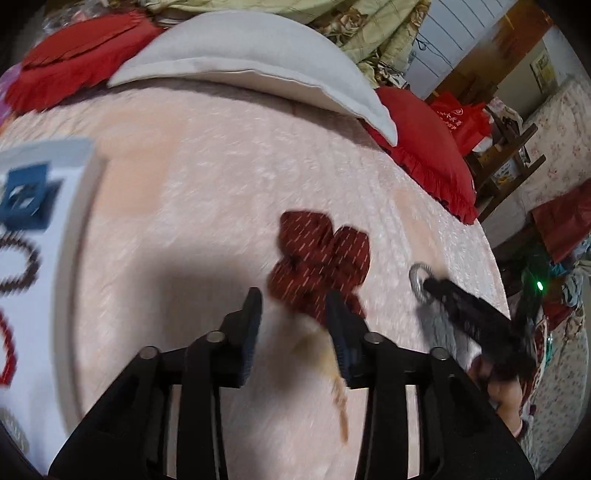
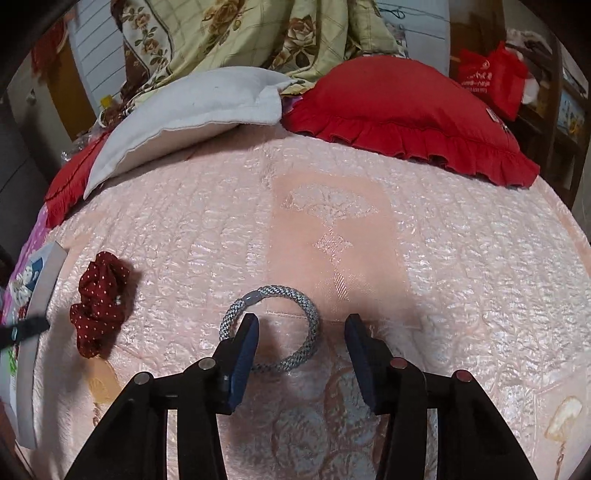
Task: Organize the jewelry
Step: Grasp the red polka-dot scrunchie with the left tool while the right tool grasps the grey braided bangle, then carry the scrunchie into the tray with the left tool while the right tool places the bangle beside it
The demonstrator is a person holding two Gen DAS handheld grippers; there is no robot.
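Observation:
A dark red dotted scrunchie (image 1: pixel 321 266) lies on the pink bedspread, just ahead of my open left gripper (image 1: pixel 293 306); it also shows in the right wrist view (image 2: pixel 99 304). A grey braided bracelet (image 2: pixel 310 317) lies flat under my open right gripper (image 2: pixel 301 325), its left finger over the ring's left side. In the left wrist view the bracelet (image 1: pixel 415 280) shows at the right gripper's tip. A white tray (image 1: pixel 74 229) at the left holds a blue clip (image 1: pixel 26 199) and bead bracelets (image 1: pixel 29 266).
A white pillow (image 2: pixel 192 107) and red frilled pillows (image 2: pixel 406 110) lie at the far end of the bed, with a floral quilt (image 2: pixel 229 33) behind. The tray's edge (image 2: pixel 40 295) shows at the left. Furniture and red bags (image 1: pixel 461 122) stand off the bed's right side.

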